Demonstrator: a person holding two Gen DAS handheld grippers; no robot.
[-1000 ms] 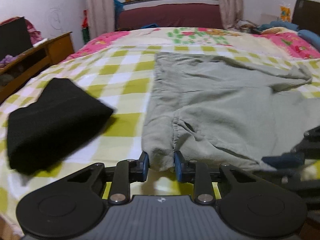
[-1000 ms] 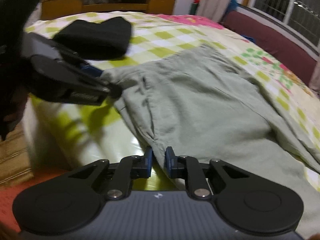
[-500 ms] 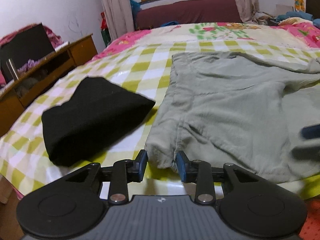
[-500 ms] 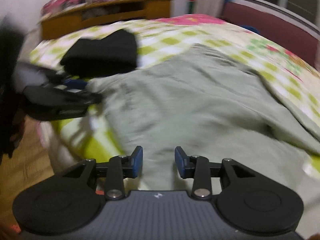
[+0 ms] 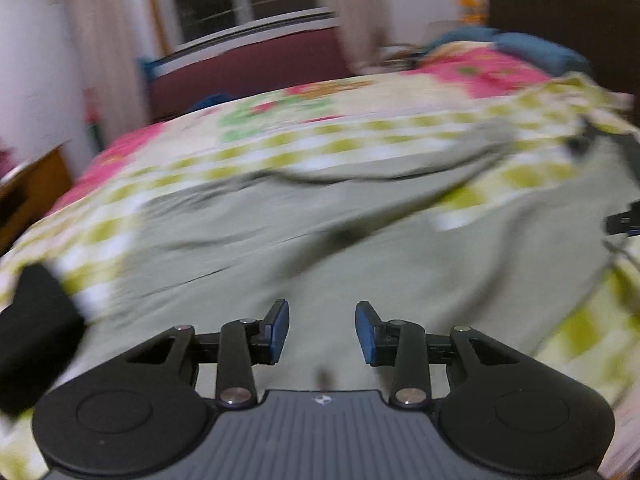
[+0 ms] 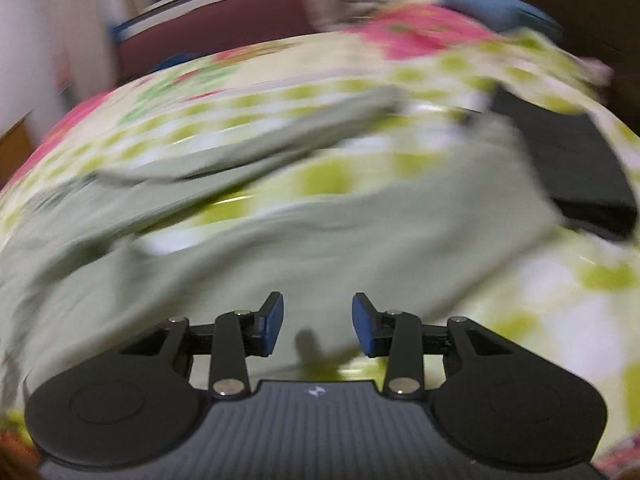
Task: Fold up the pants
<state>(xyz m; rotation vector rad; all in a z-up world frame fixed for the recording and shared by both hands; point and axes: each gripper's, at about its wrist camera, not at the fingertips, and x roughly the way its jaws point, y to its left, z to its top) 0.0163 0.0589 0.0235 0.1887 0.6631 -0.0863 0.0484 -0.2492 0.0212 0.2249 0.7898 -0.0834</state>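
Note:
The grey-green pants [image 5: 280,248] lie spread on the checked bedsheet [image 5: 360,128], with one leg [image 5: 472,148] reaching toward the far right. They also show in the right wrist view [image 6: 304,248], blurred by motion. My left gripper [image 5: 322,330] is open and empty just above the near part of the pants. My right gripper [image 6: 317,322] is open and empty over the near edge of the pants. Part of the right gripper [image 5: 622,220] shows at the right edge of the left wrist view.
A folded black garment [image 5: 36,336] lies on the bed to the left of the pants. Another black garment [image 6: 576,160] lies to the right in the right wrist view. A dark red headboard [image 5: 248,68] and pillows [image 5: 520,48] stand beyond.
Both grippers have let go of the waist edge and opened. Both have swung to the right across the pants, and the views are motion-blurred.

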